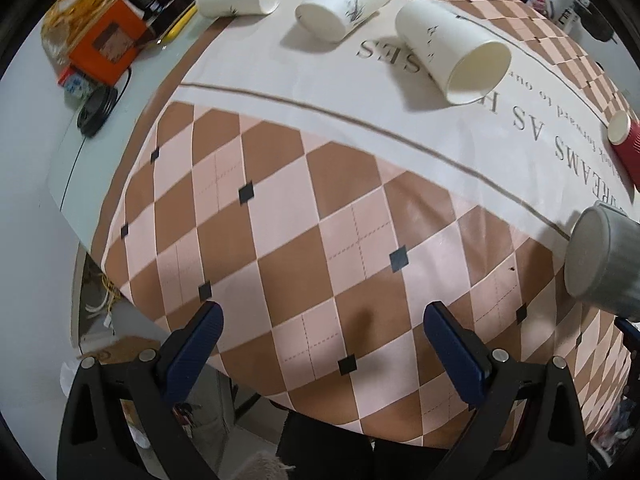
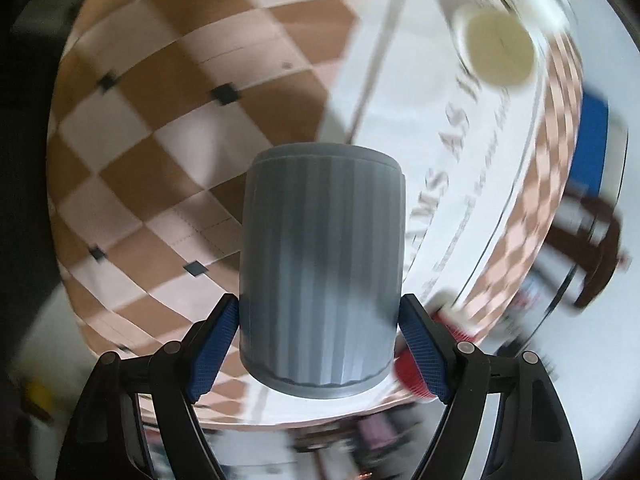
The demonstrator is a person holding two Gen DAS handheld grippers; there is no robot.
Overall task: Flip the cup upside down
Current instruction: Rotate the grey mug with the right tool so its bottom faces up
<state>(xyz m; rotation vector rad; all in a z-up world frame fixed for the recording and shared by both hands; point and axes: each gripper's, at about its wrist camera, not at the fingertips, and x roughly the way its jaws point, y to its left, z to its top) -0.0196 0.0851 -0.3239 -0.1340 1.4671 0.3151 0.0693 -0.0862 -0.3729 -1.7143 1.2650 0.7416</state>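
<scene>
Right gripper [image 2: 320, 334] jaws clamped on grey ribbed cup [image 2: 322, 264], lifted over checkered counter [image 1: 280, 220]; left gripper [image 1: 322, 344] jaws wide, empty; white paper cups [image 1: 452, 54] at 12 o'clock.

left tongs [image 1: 324, 344] wide apart | right tongs [image 2: 318, 344] apparently clamped (blurred view)

A ribbed grey cup [image 2: 320, 280], blue-padded fingers [image 2: 212, 344], and a brown-and-pink checked surface [image 1: 280, 220] with white cups [image 1: 452, 54] far.
</scene>
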